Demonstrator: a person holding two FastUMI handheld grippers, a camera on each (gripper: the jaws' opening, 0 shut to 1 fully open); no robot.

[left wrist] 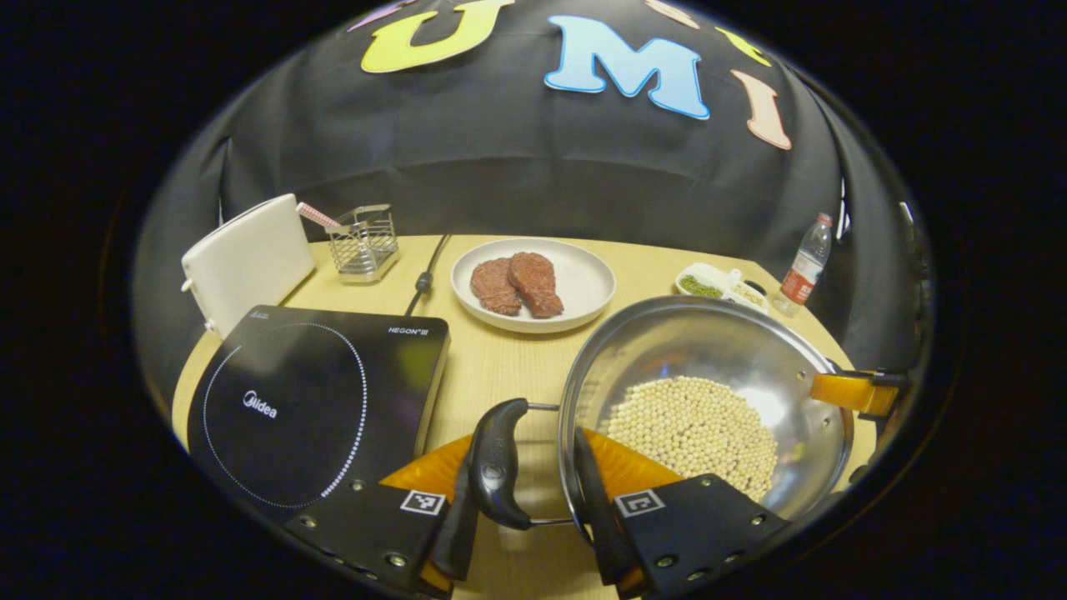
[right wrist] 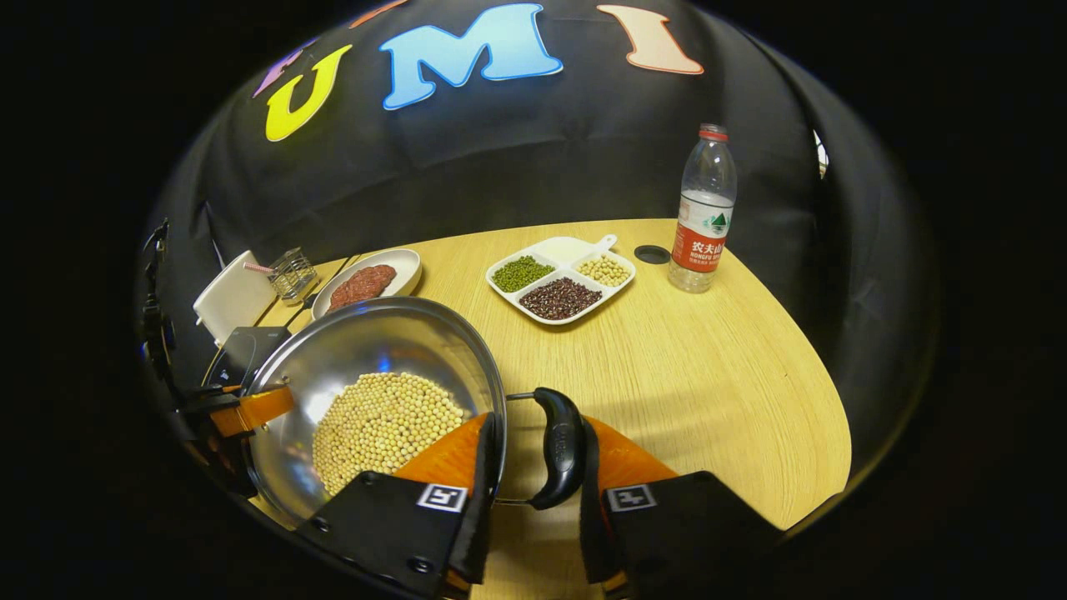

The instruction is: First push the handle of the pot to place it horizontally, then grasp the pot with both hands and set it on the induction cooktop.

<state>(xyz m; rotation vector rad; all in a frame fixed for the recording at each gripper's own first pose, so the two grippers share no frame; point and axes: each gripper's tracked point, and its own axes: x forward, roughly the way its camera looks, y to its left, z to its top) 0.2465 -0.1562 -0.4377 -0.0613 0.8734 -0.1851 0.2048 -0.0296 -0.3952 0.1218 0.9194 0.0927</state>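
Observation:
A steel pot [left wrist: 708, 342] holding soybeans [left wrist: 696, 429] stands on the table just right of the black induction cooktop [left wrist: 308, 400]. Its near black handle [left wrist: 498, 462] lies between the fingers of my left gripper [left wrist: 523, 454]: one finger presses the handle's outer side, the other sits inside the rim. In the right gripper view, my right gripper [right wrist: 539, 429] clamps the opposite handle [right wrist: 560, 446] and the rim of the pot [right wrist: 375, 342] the same way. The right gripper's orange finger [left wrist: 850, 390] shows at the pot's far rim. The left gripper's finger [right wrist: 250, 408] shows likewise.
A white plate [left wrist: 583, 287] with two pieces of meat sits behind the pot. A wire rack [left wrist: 363, 242] and a white board [left wrist: 246, 258] stand beyond the cooktop. A divided dish of beans [right wrist: 563, 283] and a water bottle [right wrist: 703, 212] stand at the back right.

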